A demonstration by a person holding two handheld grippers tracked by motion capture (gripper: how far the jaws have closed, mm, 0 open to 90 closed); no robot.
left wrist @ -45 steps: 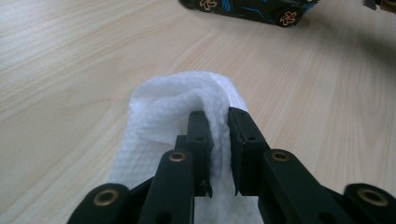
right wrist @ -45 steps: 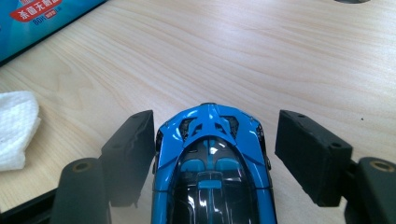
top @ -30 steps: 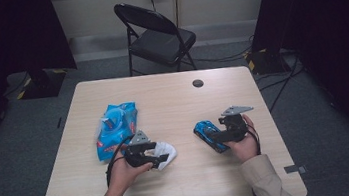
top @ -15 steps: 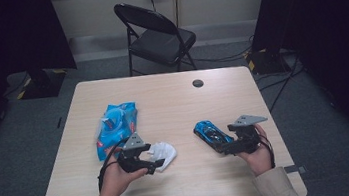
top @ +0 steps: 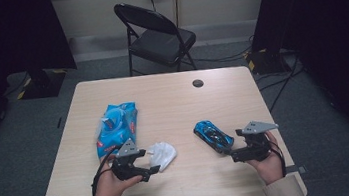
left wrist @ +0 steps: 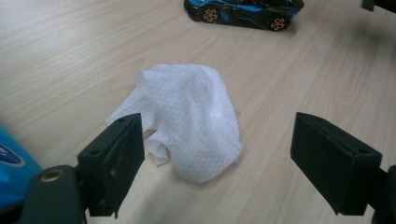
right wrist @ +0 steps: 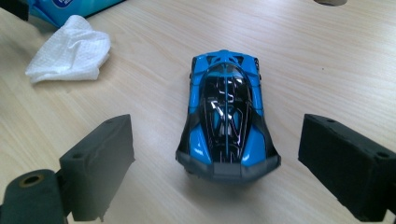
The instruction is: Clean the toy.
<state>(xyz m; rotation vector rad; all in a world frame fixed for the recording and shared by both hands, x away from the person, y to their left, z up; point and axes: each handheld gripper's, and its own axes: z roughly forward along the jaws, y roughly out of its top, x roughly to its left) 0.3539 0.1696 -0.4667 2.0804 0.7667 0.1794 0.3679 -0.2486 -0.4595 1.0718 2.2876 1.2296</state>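
A crumpled white wipe [top: 163,155] lies on the wooden table [top: 173,103], left of centre. My left gripper [top: 149,161] points at it from the left; its jaws have just been opening. In the left gripper view the wipe [left wrist: 191,126] sits just ahead of the open left gripper [left wrist: 219,158], untouched by either pad. A blue and black toy car [top: 212,134] rests to the right. My right gripper [top: 230,152] stands open just behind the car. In the right gripper view the car [right wrist: 226,121] lies between the spread jaws of my right gripper [right wrist: 217,168], clear of both.
A blue pack of wet wipes [top: 115,128] lies beyond my left hand. A small dark round disc [top: 198,83] sits near the table's far edge. A black folding chair [top: 157,34] stands behind the table. Cables run across the floor at the right.
Both hands have drawn back toward the table's near edge. The right gripper has slid rightward away from the car, and the left has backed off the wipe with wider jaws.
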